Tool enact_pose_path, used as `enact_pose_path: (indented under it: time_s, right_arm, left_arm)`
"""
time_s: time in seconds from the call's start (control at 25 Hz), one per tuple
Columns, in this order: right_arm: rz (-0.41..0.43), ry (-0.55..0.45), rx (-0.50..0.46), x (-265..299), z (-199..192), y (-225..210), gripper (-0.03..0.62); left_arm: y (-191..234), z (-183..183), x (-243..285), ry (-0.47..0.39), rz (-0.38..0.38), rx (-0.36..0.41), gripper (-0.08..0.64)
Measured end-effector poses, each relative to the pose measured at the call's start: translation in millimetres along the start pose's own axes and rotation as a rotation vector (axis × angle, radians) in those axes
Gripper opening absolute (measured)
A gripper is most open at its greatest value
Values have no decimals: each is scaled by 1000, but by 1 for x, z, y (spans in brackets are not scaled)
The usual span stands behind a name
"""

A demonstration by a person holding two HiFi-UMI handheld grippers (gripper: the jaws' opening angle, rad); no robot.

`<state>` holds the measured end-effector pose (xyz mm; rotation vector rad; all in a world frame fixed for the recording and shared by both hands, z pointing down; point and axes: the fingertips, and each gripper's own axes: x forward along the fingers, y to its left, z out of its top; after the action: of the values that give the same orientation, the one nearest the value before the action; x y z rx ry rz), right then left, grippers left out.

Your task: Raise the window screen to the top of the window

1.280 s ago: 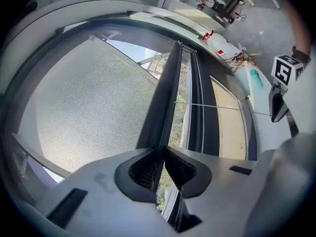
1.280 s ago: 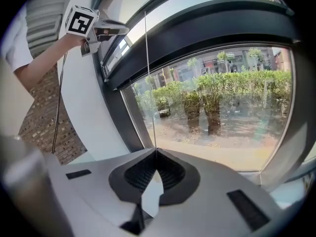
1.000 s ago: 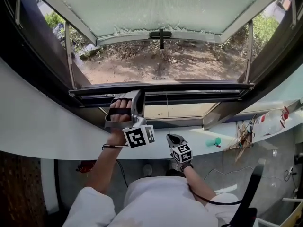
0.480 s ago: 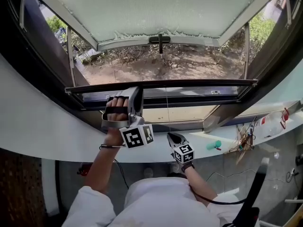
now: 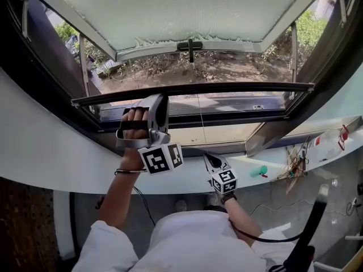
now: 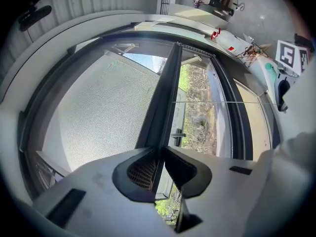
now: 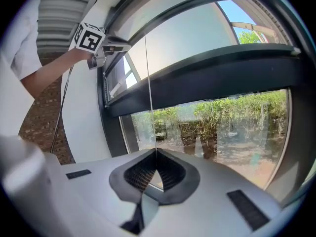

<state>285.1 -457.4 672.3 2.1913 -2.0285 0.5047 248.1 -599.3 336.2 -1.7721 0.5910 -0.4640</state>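
My left gripper (image 6: 160,154) is clamped on the dark bar (image 6: 167,90) at the bottom of the screen (image 6: 98,112), one pad on each face of it, with the pale mesh stretching away on one side of the bar. My right gripper (image 7: 156,152) is pinched shut on the thin cord (image 7: 146,73) that runs straight up from its tips to the bar. In the head view the bar lies across the lower part of the window opening, just above the bottom frame (image 5: 227,117) and slightly tilted, its left end lower. The left gripper holds it left of centre, and the right gripper sits lower, nearer me. Beyond, the sash (image 5: 187,10) stands swung outward, its handle (image 5: 191,45) at the near edge.
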Motion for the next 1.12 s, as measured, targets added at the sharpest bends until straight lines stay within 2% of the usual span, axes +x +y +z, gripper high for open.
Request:
enact_pose_path:
  time_s: [0.36, 0.52, 0.84, 1.12]
  right_arm:
    - [2, -30, -26, -2, 28, 11, -11]
    - [-4, -58, -6, -8, 38, 12, -11]
    - [-1, -133, -26, -12, 68, 15, -11]
    - [10, -165, -54, -19, 82, 22, -9]
  left_arm:
    - [27, 7, 0, -8, 52, 3, 46]
    - [36, 9, 2, -7, 72, 37, 46]
    - [64, 14, 4, -23, 135, 88, 46]
    - [78, 20, 2, -24, 166, 82, 46]
